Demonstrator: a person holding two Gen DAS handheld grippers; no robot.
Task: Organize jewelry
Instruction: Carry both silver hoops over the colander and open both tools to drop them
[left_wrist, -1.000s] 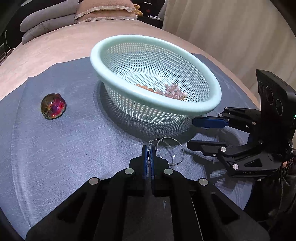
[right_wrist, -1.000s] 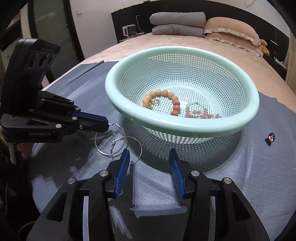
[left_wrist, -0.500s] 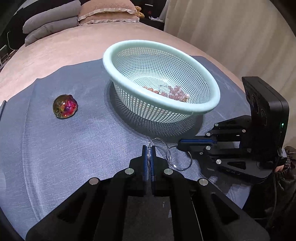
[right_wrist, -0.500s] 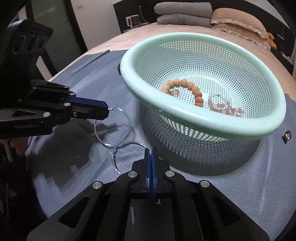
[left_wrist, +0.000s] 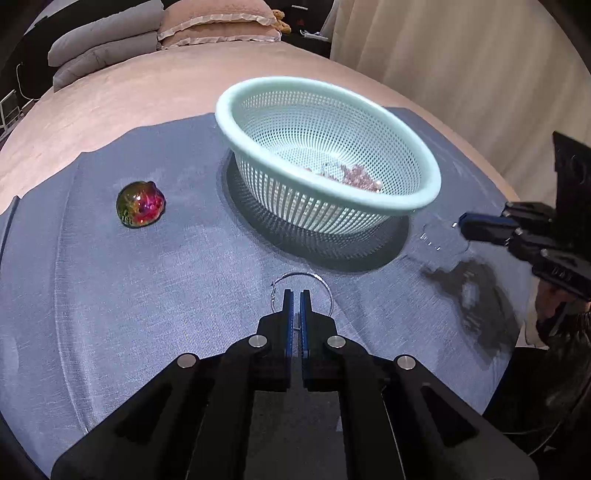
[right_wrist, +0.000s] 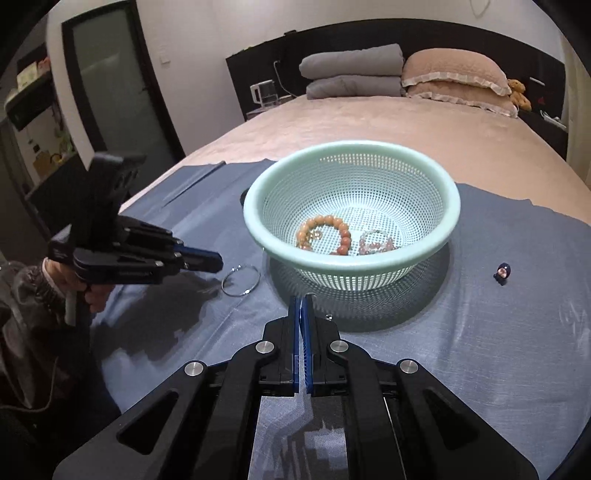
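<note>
A mint green mesh basket (left_wrist: 424, 192) (right_wrist: 258, 232) stands on a blue-grey cloth and holds an orange bead bracelet (right_wrist: 341, 230) and a pink bead bracelet (right_wrist: 376, 243). My left gripper (left_wrist: 294, 293) (right_wrist: 218, 264) is shut on a thin silver hoop earring (left_wrist: 325, 286) (right_wrist: 255, 282) just above the cloth, left of the basket. My right gripper (right_wrist: 303, 297) (left_wrist: 463, 223) is shut on a second silver hoop, a blurred ring (left_wrist: 437, 245) at its tip in the left wrist view; in its own view only a bit of wire (right_wrist: 328, 316) shows.
A shiny red-green round ornament (left_wrist: 140, 203) lies on the cloth (left_wrist: 110, 295) beyond the basket; it shows small and dark in the right wrist view (right_wrist: 502, 271). The cloth covers a pink bed (right_wrist: 406, 122) with pillows (right_wrist: 454, 77) at its head.
The two linked hoops have come apart. My right gripper shut on one hoop and lifted back from the basket with it. My left gripper kept the other hoop and also drew back.
</note>
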